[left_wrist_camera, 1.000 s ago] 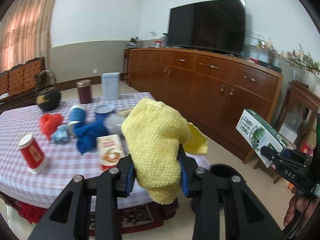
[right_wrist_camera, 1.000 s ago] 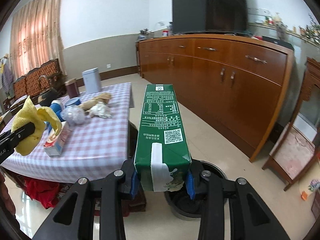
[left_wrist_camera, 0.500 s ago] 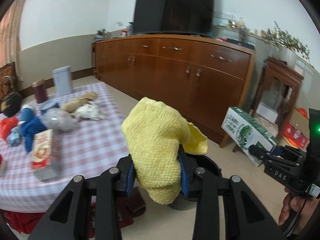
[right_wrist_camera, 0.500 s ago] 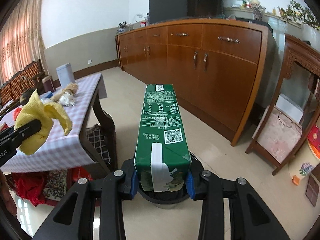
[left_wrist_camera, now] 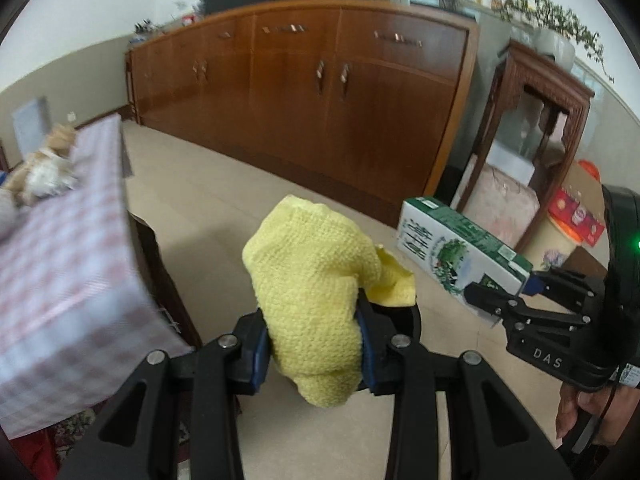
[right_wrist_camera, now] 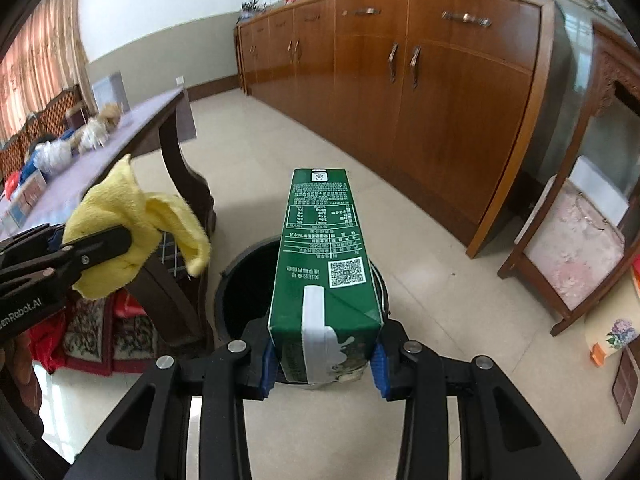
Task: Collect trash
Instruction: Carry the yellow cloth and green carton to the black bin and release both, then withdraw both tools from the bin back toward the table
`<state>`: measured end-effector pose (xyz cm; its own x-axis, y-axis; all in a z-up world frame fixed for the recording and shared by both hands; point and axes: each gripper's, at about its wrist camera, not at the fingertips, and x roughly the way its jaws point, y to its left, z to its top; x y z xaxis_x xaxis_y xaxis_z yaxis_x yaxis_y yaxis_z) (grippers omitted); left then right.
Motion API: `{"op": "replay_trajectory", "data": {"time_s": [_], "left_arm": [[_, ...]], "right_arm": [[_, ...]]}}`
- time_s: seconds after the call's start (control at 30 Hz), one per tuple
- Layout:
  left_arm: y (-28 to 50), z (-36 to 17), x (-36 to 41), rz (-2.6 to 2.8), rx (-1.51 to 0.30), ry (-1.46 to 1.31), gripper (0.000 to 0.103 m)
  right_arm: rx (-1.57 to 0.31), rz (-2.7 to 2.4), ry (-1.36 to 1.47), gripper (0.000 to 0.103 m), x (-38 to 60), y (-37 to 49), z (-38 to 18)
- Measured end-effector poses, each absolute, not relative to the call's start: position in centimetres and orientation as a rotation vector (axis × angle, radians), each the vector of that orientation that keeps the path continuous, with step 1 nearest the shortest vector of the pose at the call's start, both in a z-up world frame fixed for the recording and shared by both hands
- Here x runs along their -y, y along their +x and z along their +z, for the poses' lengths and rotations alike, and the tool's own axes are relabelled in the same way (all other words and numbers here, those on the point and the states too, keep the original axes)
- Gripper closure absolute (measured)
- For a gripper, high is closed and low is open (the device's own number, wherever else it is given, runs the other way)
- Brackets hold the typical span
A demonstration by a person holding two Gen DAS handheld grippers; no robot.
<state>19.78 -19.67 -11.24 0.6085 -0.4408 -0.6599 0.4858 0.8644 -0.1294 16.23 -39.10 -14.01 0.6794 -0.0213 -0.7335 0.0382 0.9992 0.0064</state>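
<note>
My left gripper [left_wrist_camera: 314, 354] is shut on a crumpled yellow knitted cloth [left_wrist_camera: 312, 284], which bulges up between the blue pads. The same yellow cloth [right_wrist_camera: 132, 232] shows at the left of the right wrist view, held above the floor near the table leg. My right gripper [right_wrist_camera: 322, 366] is shut on a green and white carton [right_wrist_camera: 322, 256], seen also as the carton [left_wrist_camera: 456, 248] at the right of the left wrist view. A black round bin [right_wrist_camera: 240, 292] stands on the floor just under and behind the carton; only its rim [left_wrist_camera: 414, 316] peeks out behind the cloth.
A table with a pink checked cloth [left_wrist_camera: 60, 264] and dark carved leg [right_wrist_camera: 180, 184] stands at the left, with crumpled trash [left_wrist_camera: 44, 168] on it. A long brown sideboard [right_wrist_camera: 420, 80] runs along the wall. A small wooden stand [right_wrist_camera: 580, 232] is at the right. Beige floor tiles lie between.
Both grippers have swung away from the table and sunk toward the floor. The black bin has come closer below the carton. The grips on cloth and carton are unchanged.
</note>
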Motion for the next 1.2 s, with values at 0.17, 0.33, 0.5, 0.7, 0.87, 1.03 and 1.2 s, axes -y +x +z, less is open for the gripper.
{"op": "replay_trajectory", "data": {"time_s": [0.17,0.33,0.5,0.7,0.87,1.03,1.2], "left_arm": [[21.4,-13.9,21.5,-0.556,-0.805,0.071,0.065],[23.4,-17.0,23.4,-0.638,-0.888,0.042,0.041],[24.7,-19.1,21.6,-0.520,-0.956,-0.027,0.007],[21.9,-17.5,19.8,-0.426,-0.880,0.027,0.000],[20.1,-15.8,19.5,-0.402,-0.861,0.025,0.000],[19.0,-14.3,19.1,-0.395,-0.840,0.040,0.000],[18.1,-12.8,17.9,-0.387,-0.815,0.040,0.000]], "right_arm": [[-0.879,0.028,-0.003,0.063,39.8,18.9,-17.1],[-0.960,0.126,-0.020,0.061,40.4,21.9,-21.2],[-1.047,0.061,-0.013,0.006,42.8,23.3,-24.6],[-1.000,-0.009,-0.012,0.000,43.5,22.2,-22.4],[-0.954,-0.025,-0.008,0.000,42.9,20.6,-20.4],[-0.919,-0.032,-0.002,0.000,41.9,19.2,-18.5],[-0.884,-0.030,0.005,0.000,40.4,17.1,-16.7]]}}
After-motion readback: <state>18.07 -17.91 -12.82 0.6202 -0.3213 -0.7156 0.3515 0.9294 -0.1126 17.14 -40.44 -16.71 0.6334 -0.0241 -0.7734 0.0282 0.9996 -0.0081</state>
